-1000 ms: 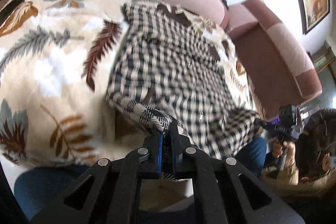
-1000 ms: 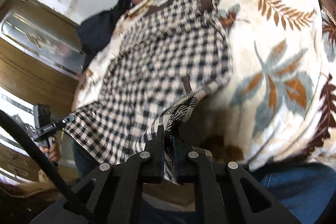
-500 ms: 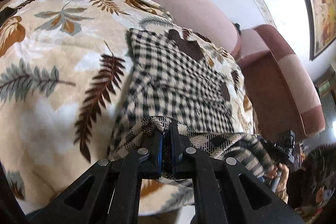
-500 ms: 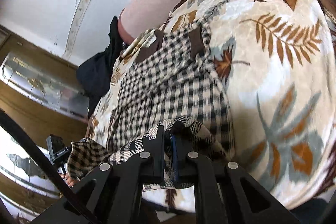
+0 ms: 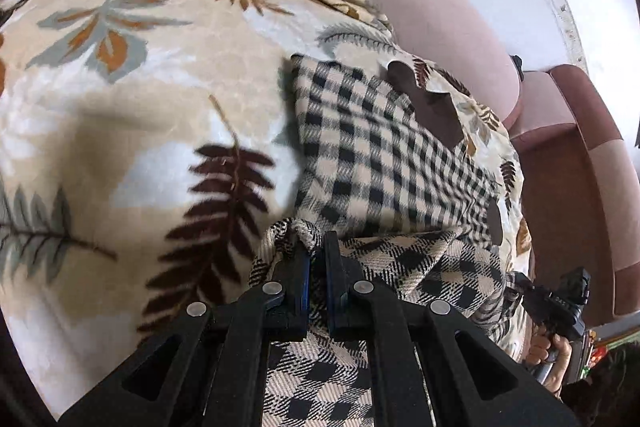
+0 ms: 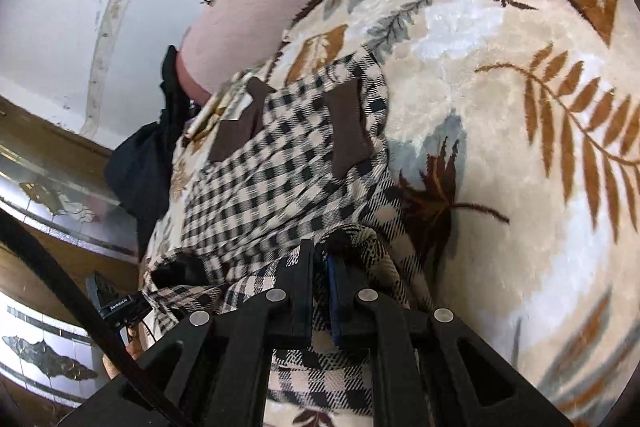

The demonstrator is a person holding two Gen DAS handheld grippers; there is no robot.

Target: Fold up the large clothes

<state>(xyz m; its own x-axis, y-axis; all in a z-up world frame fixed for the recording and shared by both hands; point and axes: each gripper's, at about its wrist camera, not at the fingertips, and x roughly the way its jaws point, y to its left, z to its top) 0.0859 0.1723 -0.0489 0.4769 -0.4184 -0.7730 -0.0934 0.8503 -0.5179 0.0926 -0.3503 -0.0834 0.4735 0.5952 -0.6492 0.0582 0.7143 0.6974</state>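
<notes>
The leaf-patterned blanket (image 5: 120, 131) covers the sofa (image 5: 440, 27) and fills most of both views; a dark cloth (image 6: 140, 171) lies at its far edge, against the pink backrest. On the blanket lies the checked garment (image 5: 380, 155), black and cream, with brown patches (image 6: 348, 135) at its far end; its near part is lifted and doubled over the flat part. My left gripper (image 5: 316, 279) is closed on a bunched edge of the garment at its left side; my right gripper (image 6: 320, 287) is closed on the edge at its right side; the fabric hangs between them.
</notes>
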